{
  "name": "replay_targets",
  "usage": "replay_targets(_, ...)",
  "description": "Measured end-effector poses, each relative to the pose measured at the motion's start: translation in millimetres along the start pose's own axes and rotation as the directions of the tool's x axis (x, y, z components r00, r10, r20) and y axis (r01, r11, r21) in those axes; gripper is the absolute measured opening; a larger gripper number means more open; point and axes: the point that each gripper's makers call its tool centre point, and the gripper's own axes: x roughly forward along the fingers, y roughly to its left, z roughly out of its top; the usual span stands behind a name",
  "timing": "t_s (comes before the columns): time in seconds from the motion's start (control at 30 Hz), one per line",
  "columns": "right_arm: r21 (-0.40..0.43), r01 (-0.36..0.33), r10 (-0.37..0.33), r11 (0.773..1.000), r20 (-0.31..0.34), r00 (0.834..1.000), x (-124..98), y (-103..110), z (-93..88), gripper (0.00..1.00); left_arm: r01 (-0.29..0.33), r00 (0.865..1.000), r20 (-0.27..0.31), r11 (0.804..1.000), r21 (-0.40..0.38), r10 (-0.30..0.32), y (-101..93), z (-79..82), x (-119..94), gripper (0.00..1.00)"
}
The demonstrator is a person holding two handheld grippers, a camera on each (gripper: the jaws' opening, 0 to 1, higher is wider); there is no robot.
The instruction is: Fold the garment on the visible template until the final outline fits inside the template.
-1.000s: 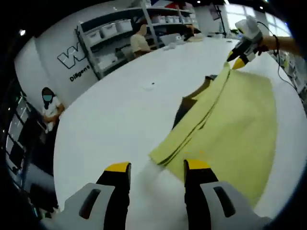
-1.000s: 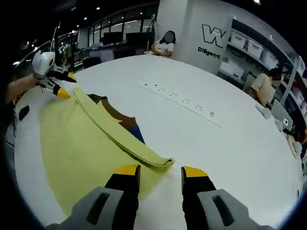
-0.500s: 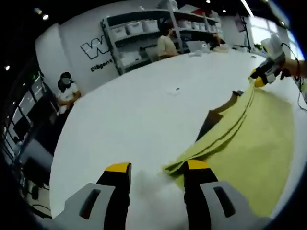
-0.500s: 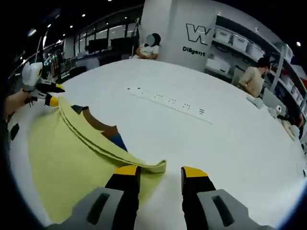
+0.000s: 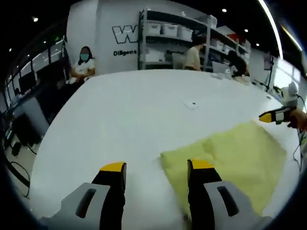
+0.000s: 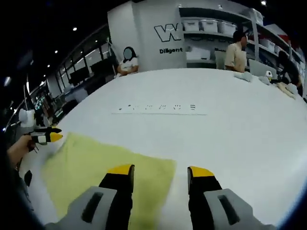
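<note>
The folded garment (image 5: pixel 235 158) is a plain pale yellow-green with no print, lying on a plain white table (image 5: pixel 129 115). Toward 12 o'clock in the right gripper view, a row of small dark marks (image 6: pixel 160 108) crosses the white surface. The left gripper (image 5: pixel 153 167) and right gripper (image 6: pixel 159 171) each have black jaws capped with yellow tips over grey bodies. A white wall (image 6: pixel 168 36) carries a black outlined logo.

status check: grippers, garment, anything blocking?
Left gripper and right gripper open, nothing held. Yellow garment flat on white table. Nothing in the way.
</note>
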Motion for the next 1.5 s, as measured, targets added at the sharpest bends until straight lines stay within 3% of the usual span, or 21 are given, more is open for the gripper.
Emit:
replay_targets(0.2, 0.006, -0.045, 0.044, 0.999, 0.010, 0.999, -14, 16, -2.5, 0.55, 0.045, 0.999, 0.026, 0.999, 0.005, -0.045, -13.5, 8.3, -16, 0.55)
replay_targets(0.47, -0.023, -0.125, 0.125, 0.992, -0.004, 0.992, -36, 41, -15.9, 0.66, 0.085, 0.995, 0.050, 0.996, 0.012, -0.086, -23.5, 6.1, -39, 0.60)
replay_targets(0.7, -0.071, -0.164, 0.163, 0.984, -0.021, 0.986, -55, 55, -32.9, 0.71, 0.126, 0.991, 0.048, 0.991, 0.048, -0.128, -35.1, -9.1, -64, 0.62)
replay_targets(0.97, -0.108, -0.201, 0.196, 0.974, -0.053, 0.979, -78, 60, -67.0, 0.73, 0.177, 0.983, 0.035, 0.979, 0.105, -0.181, -45.7, -30.0, -87, 0.66)
replay_targets(1.17, -0.181, -0.237, 0.222, 0.955, -0.098, 0.970, -87, 64, -92.8, 0.77, 0.174, 0.984, 0.029, 0.980, 0.101, -0.178, -50.1, -47.1, -98, 0.69)
replay_targets(1.37, -0.218, -0.257, 0.230, 0.942, -0.141, 0.963, -93, 64, -114.4, 0.74, 0.179, 0.984, -0.001, 0.975, 0.135, -0.180, -54.8, -66.3, -107, 0.67)
replay_targets(1.5, -0.211, -0.260, 0.231, 0.942, -0.154, 0.961, -95, 62, -123.1, 0.67, 0.190, 0.982, -0.014, 0.970, 0.149, -0.190, -56.9, -78.3, -113, 0.62)
